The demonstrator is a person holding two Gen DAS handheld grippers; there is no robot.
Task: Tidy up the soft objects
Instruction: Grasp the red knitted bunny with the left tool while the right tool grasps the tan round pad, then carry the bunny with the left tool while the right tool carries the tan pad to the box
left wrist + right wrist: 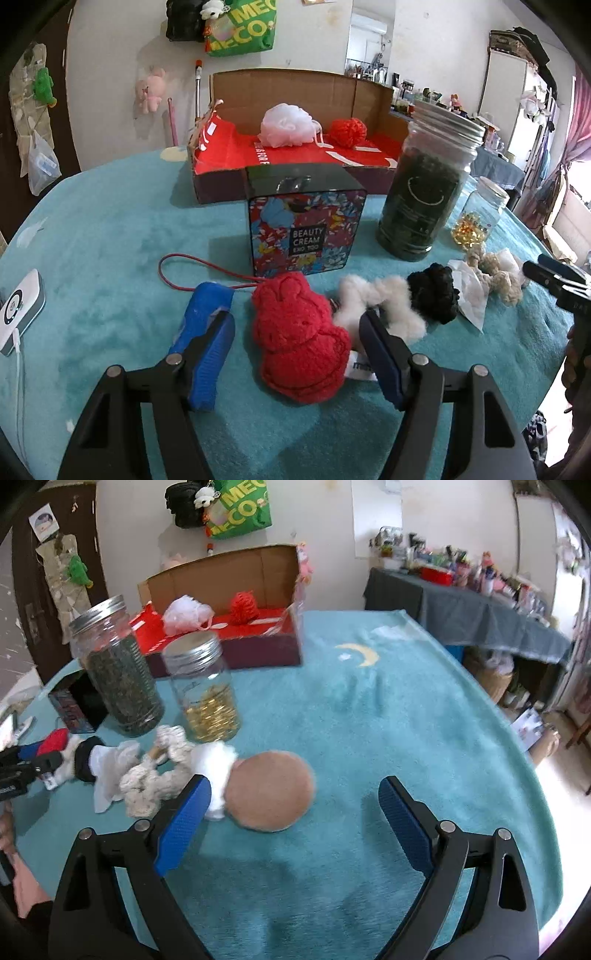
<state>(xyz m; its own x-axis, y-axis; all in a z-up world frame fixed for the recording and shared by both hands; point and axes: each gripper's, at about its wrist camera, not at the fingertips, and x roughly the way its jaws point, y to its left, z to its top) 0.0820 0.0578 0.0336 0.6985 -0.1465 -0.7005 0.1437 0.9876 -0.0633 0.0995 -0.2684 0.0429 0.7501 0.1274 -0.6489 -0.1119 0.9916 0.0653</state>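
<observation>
red knitted toy (301,343) lies on the table (110,229) between the spread pads of the left tool (297,332), untouched. right tool (291,794) gapes empty near a tan plush (269,790).

Floral tin (306,230), herb jar (424,192), capsule jar (203,690) upright on teal blanket (369,720).

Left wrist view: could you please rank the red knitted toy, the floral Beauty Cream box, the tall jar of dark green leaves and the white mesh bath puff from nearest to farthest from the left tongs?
1. Red knitted toy, between the left tongs.
2. Floral Beauty Cream box, straight ahead.
3. Tall jar of dark green leaves, ahead and right.
4. White mesh bath puff, inside the cardboard box at the back.
</observation>
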